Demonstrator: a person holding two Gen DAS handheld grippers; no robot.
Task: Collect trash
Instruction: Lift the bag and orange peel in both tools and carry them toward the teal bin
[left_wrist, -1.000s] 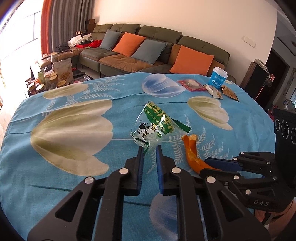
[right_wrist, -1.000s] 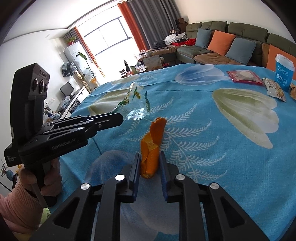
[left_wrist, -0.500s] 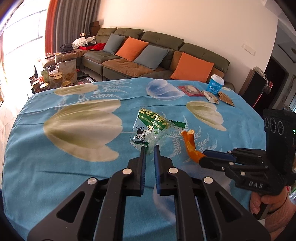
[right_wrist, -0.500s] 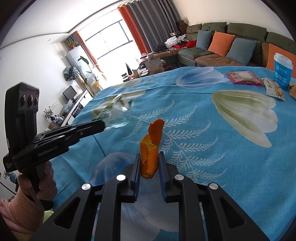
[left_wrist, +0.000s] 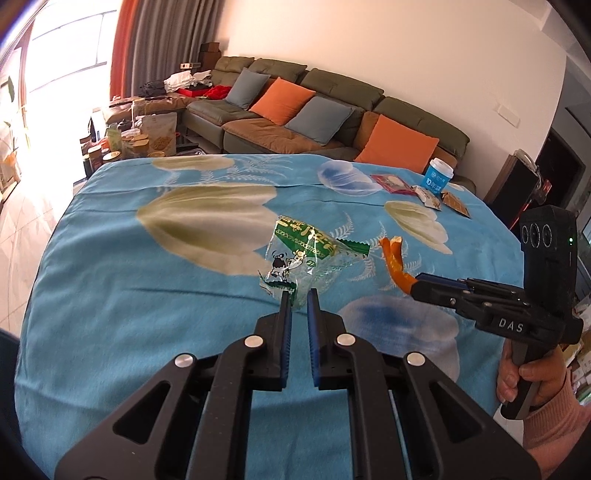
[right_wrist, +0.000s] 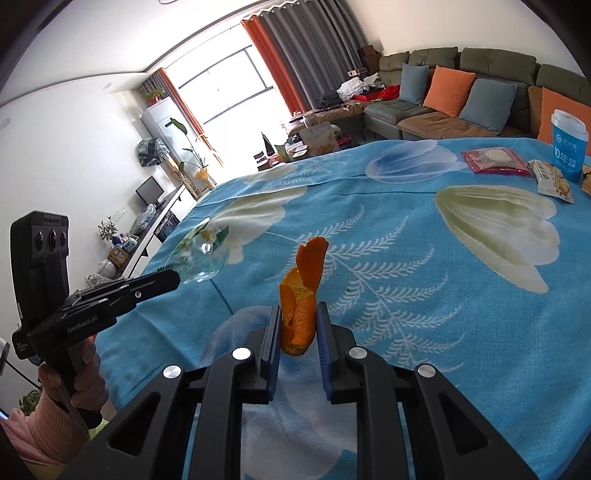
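Note:
My left gripper is shut on a clear green-printed plastic wrapper and holds it above the blue flowered tablecloth. My right gripper is shut on an orange peel, also lifted off the cloth. In the left wrist view the right gripper is to the right with the peel sticking out. In the right wrist view the left gripper is at the left with the wrapper.
At the table's far right stand a blue paper cup, a red snack packet and other small wrappers. A sofa with orange and blue cushions is behind the table. Jars and bags sit at the far left.
Both grippers have pulled back and risen from the table, carrying the wrapper and the peel with them. The grips have not changed.

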